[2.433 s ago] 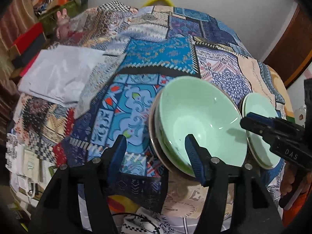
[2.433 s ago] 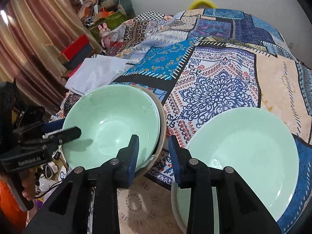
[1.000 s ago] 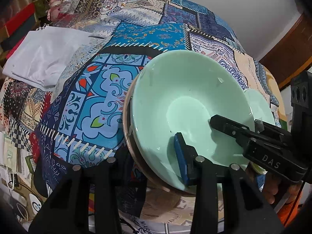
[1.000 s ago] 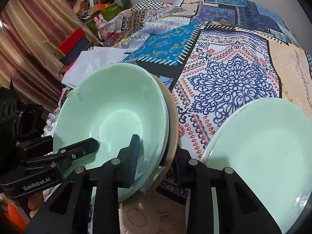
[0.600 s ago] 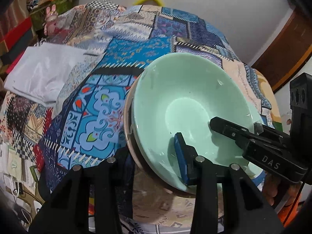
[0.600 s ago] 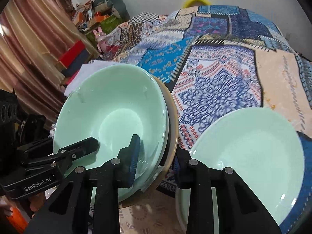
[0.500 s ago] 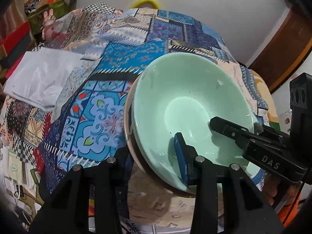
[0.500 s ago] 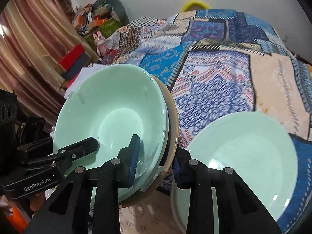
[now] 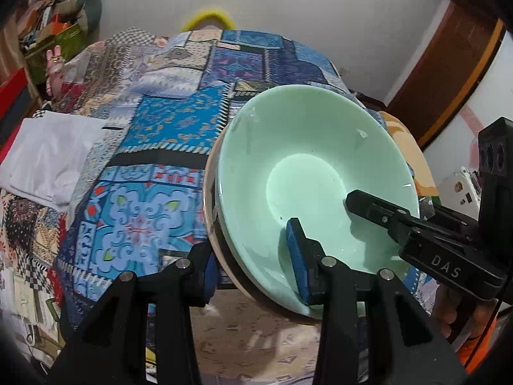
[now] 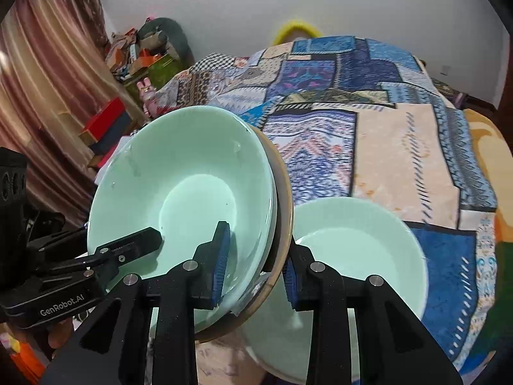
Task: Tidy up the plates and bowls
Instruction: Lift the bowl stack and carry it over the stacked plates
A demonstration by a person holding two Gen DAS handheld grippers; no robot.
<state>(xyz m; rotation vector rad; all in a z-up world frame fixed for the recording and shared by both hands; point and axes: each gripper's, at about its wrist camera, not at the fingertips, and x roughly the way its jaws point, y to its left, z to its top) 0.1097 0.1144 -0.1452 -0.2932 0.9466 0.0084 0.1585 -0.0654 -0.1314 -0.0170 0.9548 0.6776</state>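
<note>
Bowl stack raised off patchwork cloth, tilted; left gripper and right gripper clamped on near rim. Green plate beside right fingers, likely destination.

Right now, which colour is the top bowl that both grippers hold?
Pale mint green; the top bowl shows best in the right wrist view.

Far bedspread: bare, open to pass over.
Left side: folded white cloth lies there.
Right near corner: green plate sits just beside the held bowl stack, little room between.
Bedside clutter: well apart.
</note>
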